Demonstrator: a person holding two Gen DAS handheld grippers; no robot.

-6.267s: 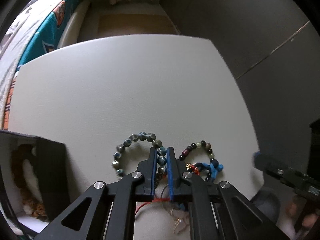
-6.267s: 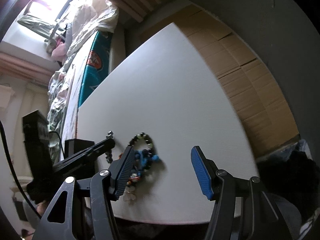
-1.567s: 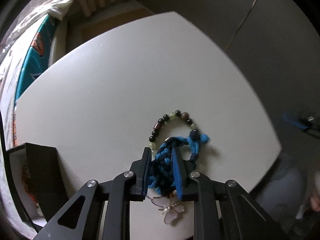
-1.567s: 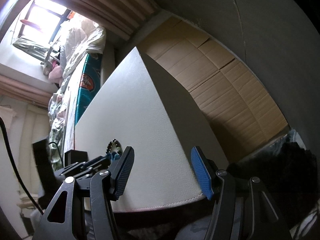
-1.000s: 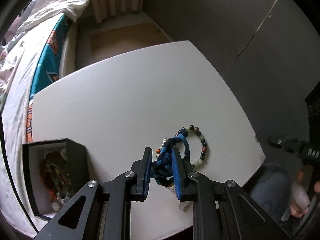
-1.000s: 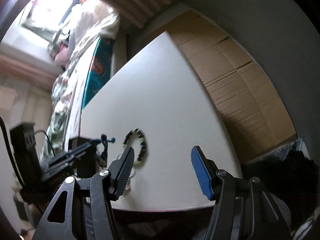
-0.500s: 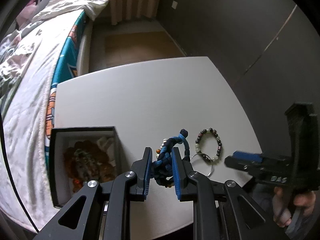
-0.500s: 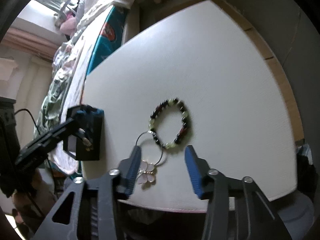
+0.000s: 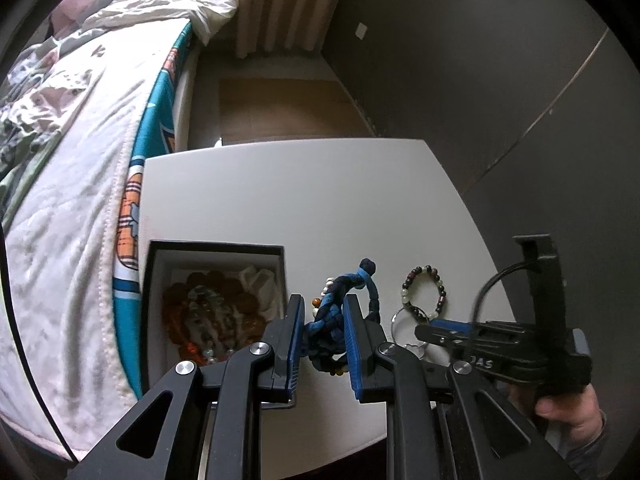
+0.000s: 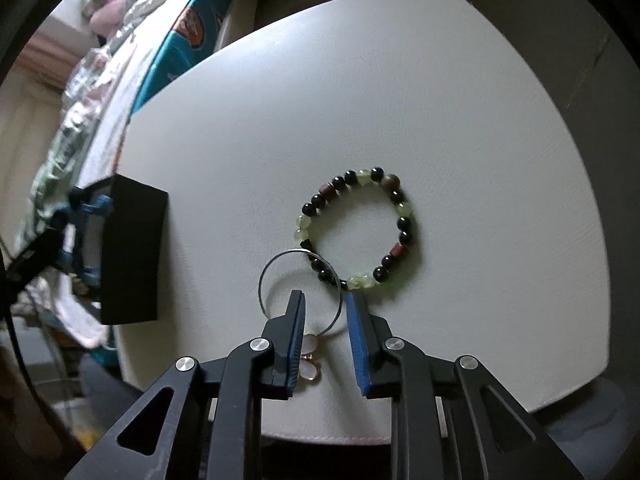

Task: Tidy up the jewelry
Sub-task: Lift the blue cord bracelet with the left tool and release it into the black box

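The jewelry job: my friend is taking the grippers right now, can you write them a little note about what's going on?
Left gripper: shut on the blue braided bracelet, held up beside the black box.
Right gripper: jaws have just been closing around the wire ring with the butterfly charm; pads not pressing it yet.
On the white table: the beaded bracelet, overlapping the ring.
Done: some beaded pieces already lie in the box.
Left: box the blue bracelet, the ring and the beaded bracelet.
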